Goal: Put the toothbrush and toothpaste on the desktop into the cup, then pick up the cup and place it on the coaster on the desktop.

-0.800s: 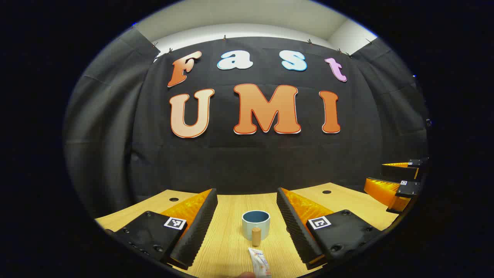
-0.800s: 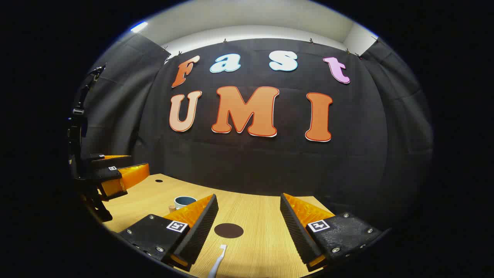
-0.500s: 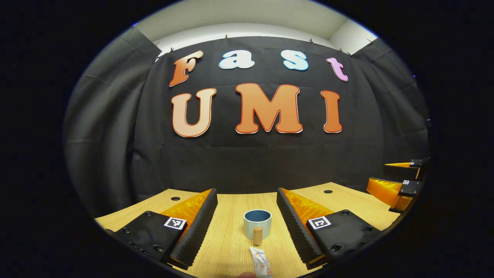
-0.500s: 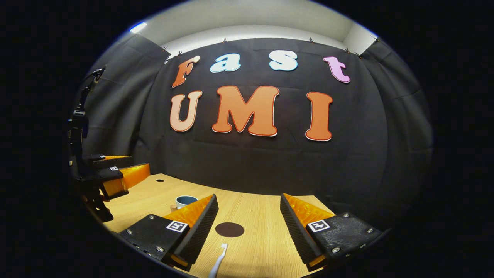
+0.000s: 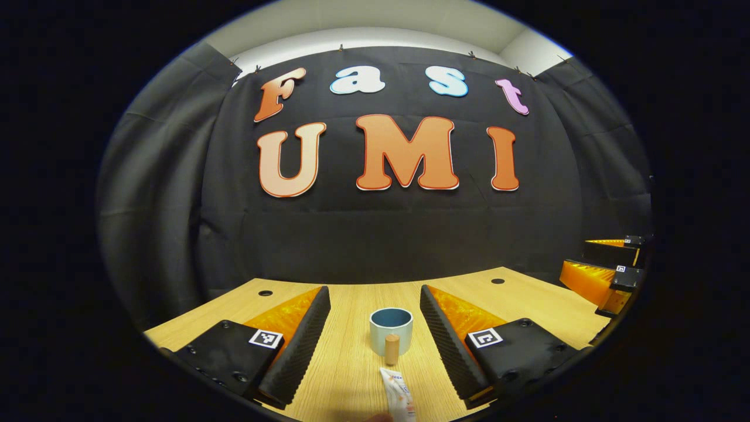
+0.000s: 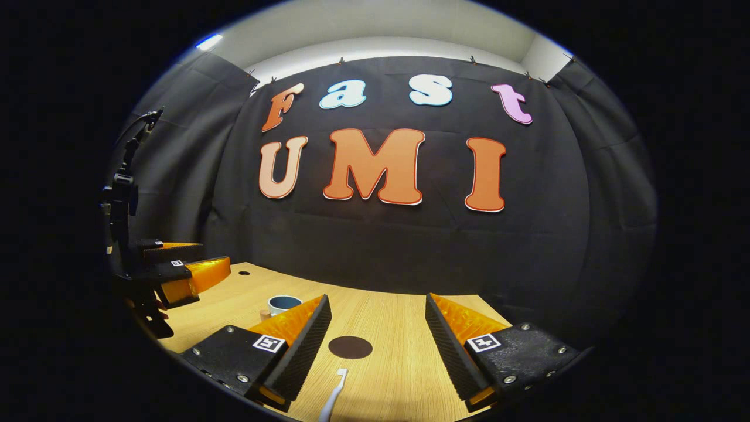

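Both tools gape wide, empty; toothpaste tube (image 5: 397,398) looks soft, light: pinch mid-body; toothbrush (image 6: 334,398) stiff, slim: grip handle.

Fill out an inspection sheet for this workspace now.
Surface: wooden desktop, with small round holes.
Job's things: cup upright, nothing seen inside; toothpaste lying just before it; toothbrush lying near the dark coaster.
Clutter: nothing seen.
Grippers: left gripper and right gripper both above the desktop, jaws open, holding nothing.
Cables: nothing seen.
Surroundings: black cloth wall.
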